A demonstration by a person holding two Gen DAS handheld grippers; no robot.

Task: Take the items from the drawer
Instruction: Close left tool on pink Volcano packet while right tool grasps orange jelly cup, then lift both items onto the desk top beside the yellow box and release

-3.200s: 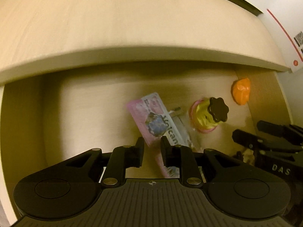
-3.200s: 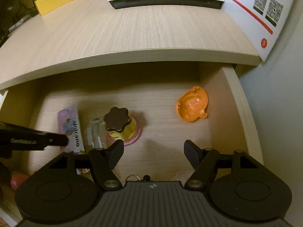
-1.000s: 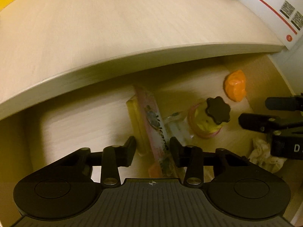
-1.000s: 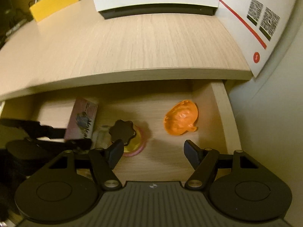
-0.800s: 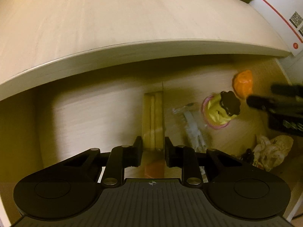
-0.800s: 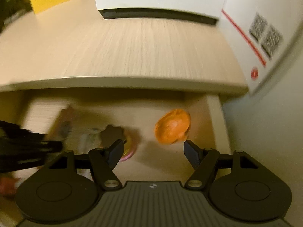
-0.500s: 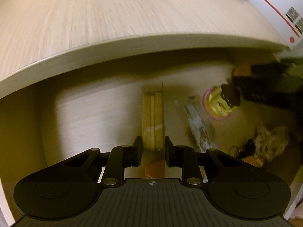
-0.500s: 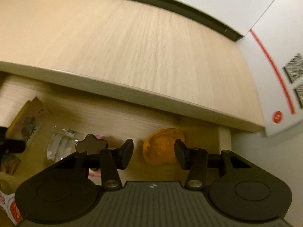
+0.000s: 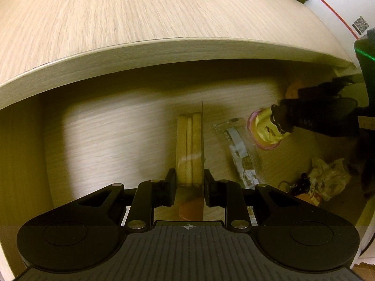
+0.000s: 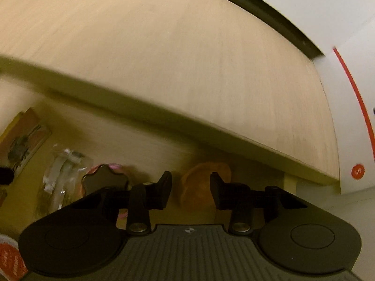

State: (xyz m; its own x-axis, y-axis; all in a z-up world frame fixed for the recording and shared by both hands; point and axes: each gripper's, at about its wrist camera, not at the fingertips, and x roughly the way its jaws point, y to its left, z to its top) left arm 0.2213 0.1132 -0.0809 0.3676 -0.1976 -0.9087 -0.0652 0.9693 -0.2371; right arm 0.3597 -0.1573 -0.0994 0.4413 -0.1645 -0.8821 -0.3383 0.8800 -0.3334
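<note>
Under the pale wood desktop [image 9: 140, 18] your open drawer [image 9: 105, 128] holds one flat pink card pack [image 9: 190, 145], edge-on, clamped in your left gripper [image 9: 189, 182], long axis pointing away. Your right gripper [image 10: 190, 188] has been closing around one orange shell-shaped toy [image 10: 199, 182]; contact unclear.

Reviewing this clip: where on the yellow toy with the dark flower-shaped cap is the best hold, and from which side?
Probably the dark lobed cap, from straight above. It tops the yellow toy, sits narrower than the pink base, and its notches should seat the fingers. The clear packet lies close beside it and the desktop overhangs behind, so above looks freest.
</note>
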